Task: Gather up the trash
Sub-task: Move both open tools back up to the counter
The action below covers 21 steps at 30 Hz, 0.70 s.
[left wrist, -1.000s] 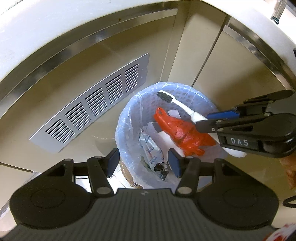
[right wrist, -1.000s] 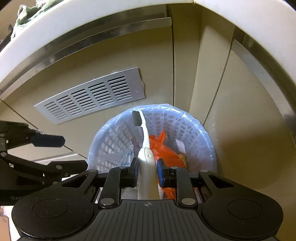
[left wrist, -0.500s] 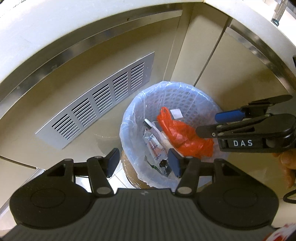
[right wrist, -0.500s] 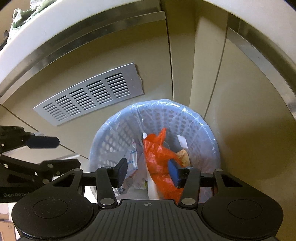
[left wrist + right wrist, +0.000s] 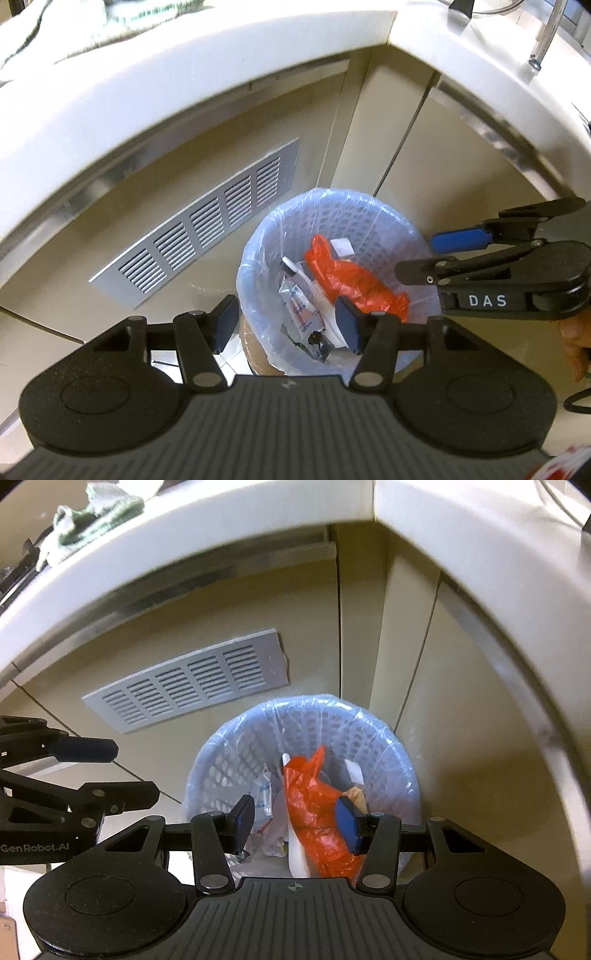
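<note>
Dim, warm light; blurred, bowed edges.

Pale beige floor (image 5: 476,354) below me. Directly on it, in the cabinet corner, stands a blue lattice waste basket (image 5: 373,218) lined with clear plastic, trash lying inside.

One pale blue perforated plastic basket (image 5: 373,218) with a clear liner, one crumpled orange plastic bag (image 5: 351,277), one grey slatted metal vent (image 5: 207,225).
</note>
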### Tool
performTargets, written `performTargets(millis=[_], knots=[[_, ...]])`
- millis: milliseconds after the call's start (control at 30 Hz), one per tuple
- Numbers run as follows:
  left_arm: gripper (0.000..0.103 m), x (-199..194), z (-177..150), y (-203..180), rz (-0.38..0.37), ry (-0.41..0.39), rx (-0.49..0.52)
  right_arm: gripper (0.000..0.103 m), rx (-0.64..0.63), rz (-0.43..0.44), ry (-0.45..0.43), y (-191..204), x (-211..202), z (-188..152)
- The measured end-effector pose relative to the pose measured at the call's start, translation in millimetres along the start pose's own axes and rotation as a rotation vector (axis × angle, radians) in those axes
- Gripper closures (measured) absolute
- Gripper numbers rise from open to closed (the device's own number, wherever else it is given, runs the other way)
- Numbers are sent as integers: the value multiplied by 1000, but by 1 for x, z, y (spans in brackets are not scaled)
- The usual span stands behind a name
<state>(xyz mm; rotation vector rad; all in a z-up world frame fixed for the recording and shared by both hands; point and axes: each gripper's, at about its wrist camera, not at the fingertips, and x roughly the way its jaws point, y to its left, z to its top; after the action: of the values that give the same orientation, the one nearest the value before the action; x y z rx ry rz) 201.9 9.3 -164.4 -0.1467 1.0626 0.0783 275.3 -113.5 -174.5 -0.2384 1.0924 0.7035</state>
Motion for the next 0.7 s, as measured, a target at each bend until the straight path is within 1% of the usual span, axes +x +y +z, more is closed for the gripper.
performTargets(millis=[300,567,667,700], knots=[[49,-34,10,-6,7,-66,6,54,-38,-7,-85,9,-43,4],[49,-68,23,-7,1,-143,3,53,-46,-20,-179,11,-84,14],[49,-81,29,-7,-4,-174,-2,48,-38,-27,-221,10,-99,20],[49,-85,31,-6,-4,-185,-3,43,-33,-30,-236,10,-102,22]])
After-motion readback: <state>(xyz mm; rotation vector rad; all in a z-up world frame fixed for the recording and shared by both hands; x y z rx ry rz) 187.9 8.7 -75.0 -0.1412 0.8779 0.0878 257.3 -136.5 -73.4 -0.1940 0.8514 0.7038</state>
